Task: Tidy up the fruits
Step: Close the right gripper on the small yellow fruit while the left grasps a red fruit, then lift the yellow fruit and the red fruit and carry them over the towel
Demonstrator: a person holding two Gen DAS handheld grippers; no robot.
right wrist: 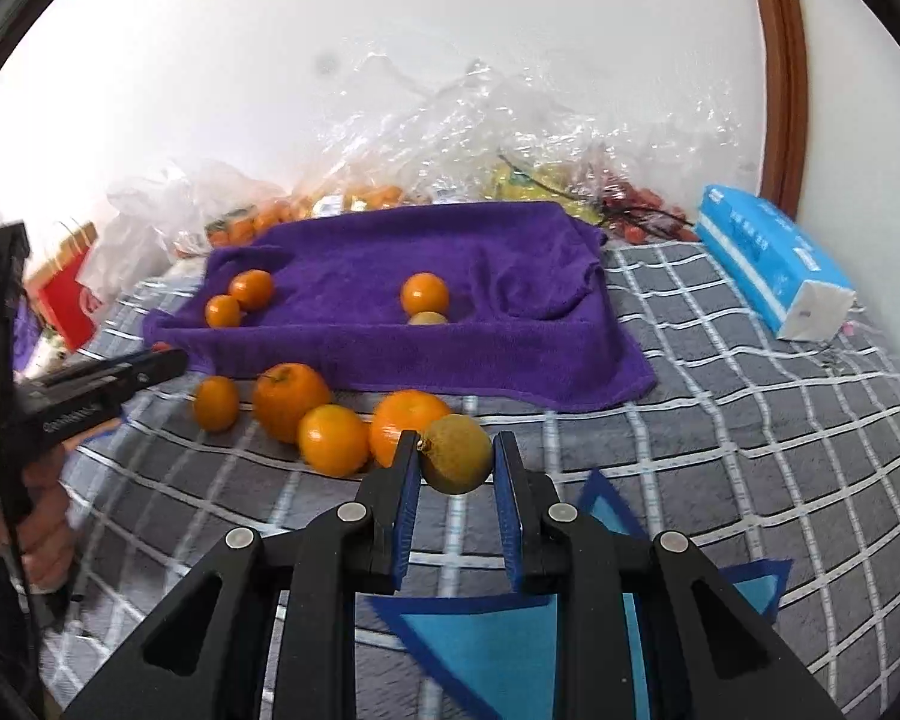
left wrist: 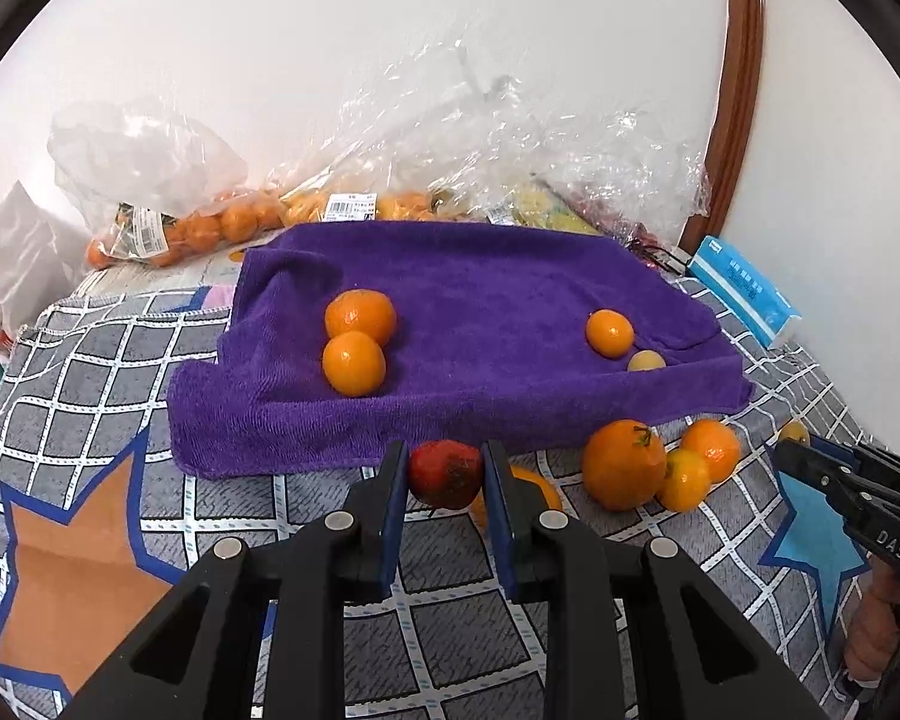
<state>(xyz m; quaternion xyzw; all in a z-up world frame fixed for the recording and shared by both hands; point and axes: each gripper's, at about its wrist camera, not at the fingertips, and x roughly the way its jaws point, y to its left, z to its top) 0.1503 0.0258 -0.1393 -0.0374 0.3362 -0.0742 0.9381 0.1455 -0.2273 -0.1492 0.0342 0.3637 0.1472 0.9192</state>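
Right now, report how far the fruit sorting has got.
Done: four fruits sit on the purple towel, two oranges at its left, an orange and a small yellowish fruit at its right. In hand: the left gripper is shut on a red fruit; the right gripper is shut on a brownish-yellow fruit. Left: four loose oranges on the checked cloth.

Left gripper (left wrist: 444,474) and right gripper (right wrist: 456,462) angle downward, fingers clamped on fruit.
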